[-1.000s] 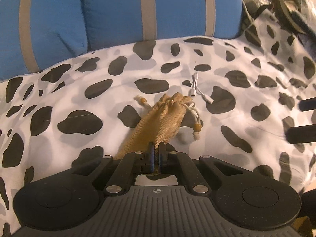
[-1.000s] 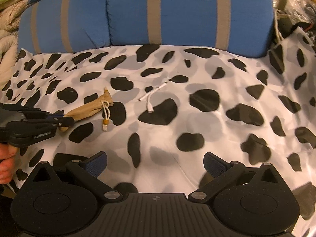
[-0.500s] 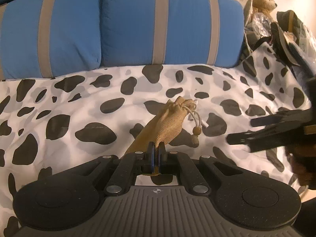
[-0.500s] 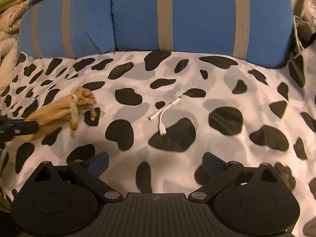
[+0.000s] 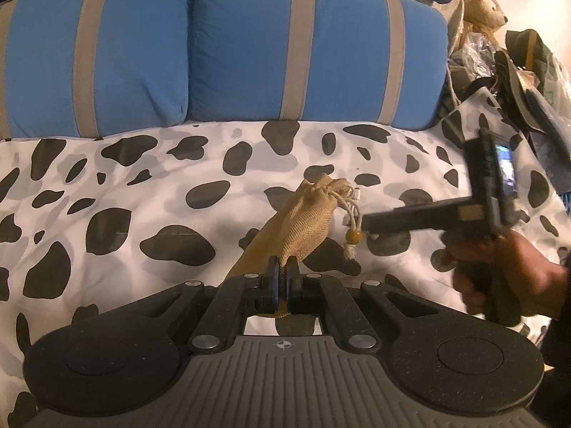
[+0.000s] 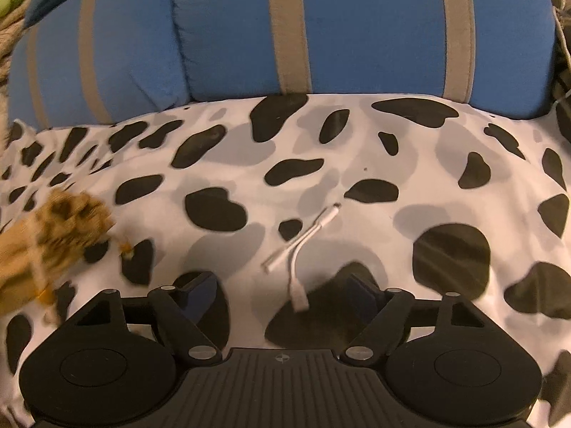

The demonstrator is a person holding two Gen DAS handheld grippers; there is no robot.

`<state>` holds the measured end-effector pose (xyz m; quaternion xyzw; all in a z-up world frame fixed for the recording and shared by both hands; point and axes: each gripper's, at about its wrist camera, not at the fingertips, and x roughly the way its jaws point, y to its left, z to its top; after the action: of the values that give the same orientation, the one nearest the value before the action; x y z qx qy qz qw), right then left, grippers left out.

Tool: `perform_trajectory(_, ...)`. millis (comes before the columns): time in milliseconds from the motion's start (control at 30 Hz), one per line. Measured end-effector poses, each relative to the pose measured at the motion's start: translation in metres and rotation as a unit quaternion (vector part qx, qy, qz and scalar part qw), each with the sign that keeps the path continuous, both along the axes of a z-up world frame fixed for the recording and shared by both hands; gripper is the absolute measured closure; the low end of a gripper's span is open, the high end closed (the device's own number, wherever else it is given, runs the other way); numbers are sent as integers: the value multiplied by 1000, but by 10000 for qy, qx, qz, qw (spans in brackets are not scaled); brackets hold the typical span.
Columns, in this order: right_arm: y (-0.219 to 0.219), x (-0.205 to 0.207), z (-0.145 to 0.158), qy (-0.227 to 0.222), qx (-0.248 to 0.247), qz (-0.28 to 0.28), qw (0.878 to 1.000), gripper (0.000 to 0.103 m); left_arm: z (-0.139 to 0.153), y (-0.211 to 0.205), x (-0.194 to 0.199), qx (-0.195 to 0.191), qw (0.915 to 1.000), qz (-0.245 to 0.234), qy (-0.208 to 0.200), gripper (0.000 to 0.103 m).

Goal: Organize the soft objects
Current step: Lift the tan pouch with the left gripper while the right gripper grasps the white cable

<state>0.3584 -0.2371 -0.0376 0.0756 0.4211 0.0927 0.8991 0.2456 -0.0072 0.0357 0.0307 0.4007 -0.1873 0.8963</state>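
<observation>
In the left wrist view our left gripper (image 5: 282,274) pinches the bottom of a tan pouch (image 5: 311,218) at frame centre, its drawstring mouth cinched, contents hidden. In the right wrist view our right gripper (image 6: 283,290) gapes wide and empty above a white cable (image 6: 303,246); the pouch blurs at left.
</observation>
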Motion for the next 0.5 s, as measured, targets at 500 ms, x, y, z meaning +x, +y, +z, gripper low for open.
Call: perform_trajectory(500, 15, 23, -22, -13, -780, 49, 9969, 63, -2, -2, 7, 74, 10000, -9, 43, 99)
